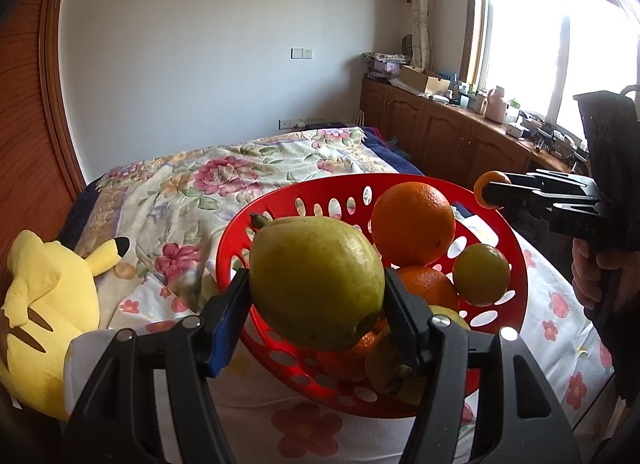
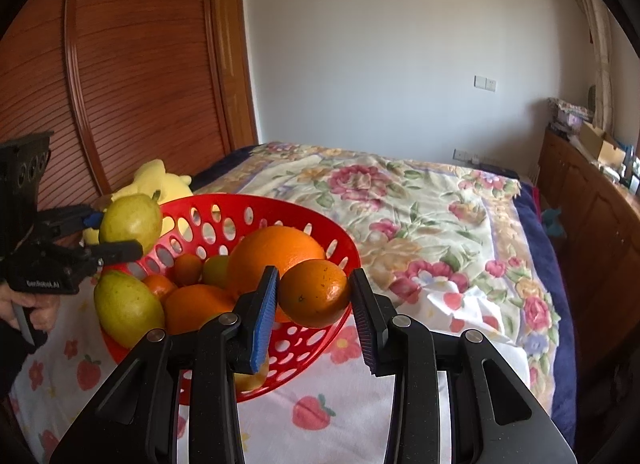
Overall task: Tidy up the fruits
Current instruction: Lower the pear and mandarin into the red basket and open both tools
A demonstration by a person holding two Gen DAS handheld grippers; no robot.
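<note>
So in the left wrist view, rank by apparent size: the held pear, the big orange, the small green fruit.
1. Pear in the left claw, though nearness inflates it.
2. Big orange.
3. Small green fruit.

fruit [image 1: 414,222] in basket [image 1: 236,232], basket on bed [image 1: 192,184]

At the left edge of the right wrist view, small white lettering that seems to read "GenRobot.AI", though blurred, stands on the black body of the left gripper [image 2: 120,233]; nothing else is legible.
</note>
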